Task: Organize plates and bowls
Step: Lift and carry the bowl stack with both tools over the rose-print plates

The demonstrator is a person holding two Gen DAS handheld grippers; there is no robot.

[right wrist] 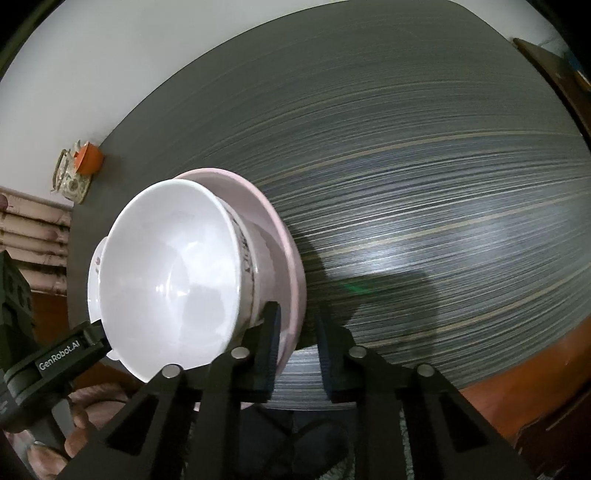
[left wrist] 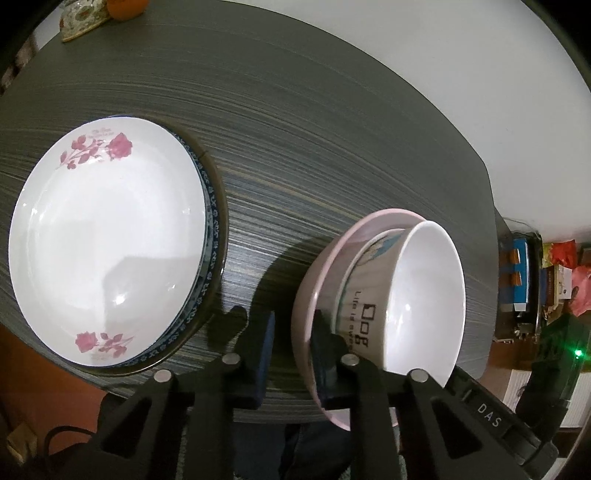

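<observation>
- Two hand-held grippers work at a dark striped surface (right wrist: 424, 192), both at the same pair of dishes.
- Left hand-held gripper (left wrist: 291, 354): its jaws stand part open, and the rim of the pink bowl (left wrist: 306, 295) runs between them. The right finger (left wrist: 327, 354) lies against the inside of that rim; the left finger (left wrist: 264, 354) stands clear of the bowl's outer wall, so no closed grip shows.
- Right hand-held gripper (right wrist: 297, 354): jaws part open, with the pink bowl's (right wrist: 291, 266) edge between them. The left finger (right wrist: 267, 347) sits inside the rim, beside the white bowl (right wrist: 170, 273); the right finger (right wrist: 332, 358) is just outside it.
- White bowl (left wrist: 424, 299), printed with dark lettering on its side, is nested in the pink bowl, just ahead and to the right of the left hand-held gripper; both look tilted.
- Ahead and to the left of the left hand-held gripper, a white plate with pink roses (left wrist: 107, 240) is stacked on a blue-patterned plate (left wrist: 212, 236) on the surface.
- Far ahead, an orange (left wrist: 125, 9) sits by a floral holder (left wrist: 79, 20).
</observation>
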